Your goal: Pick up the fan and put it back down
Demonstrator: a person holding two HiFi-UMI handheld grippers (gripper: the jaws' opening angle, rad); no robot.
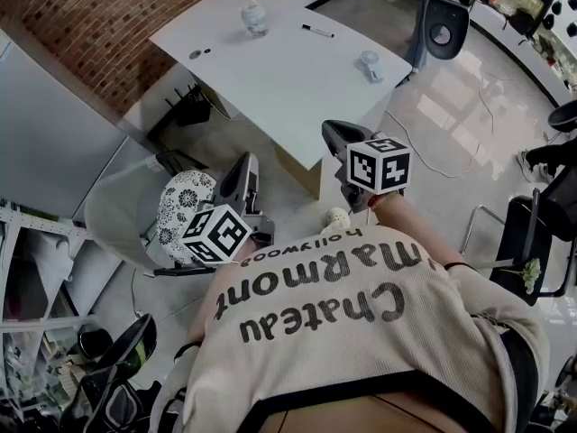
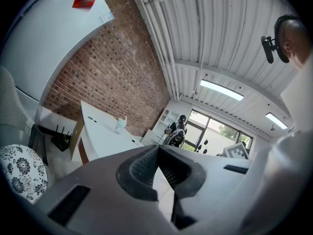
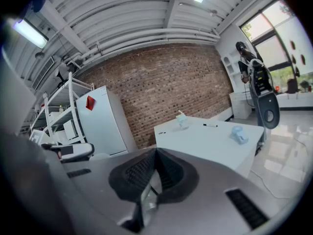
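Up at 1 o'clock, on the white table (image 1: pixel 270 70): little blue fan (image 1: pixel 370 65). Left gripper (image 2: pixel 157 148), right gripper (image 3: pixel 155 152) both squeezed together, holding nothing.

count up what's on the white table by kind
light-blue fan: 1
black marker pen: 1
pale clear container: 1
small dark round bits: 2
total: 5
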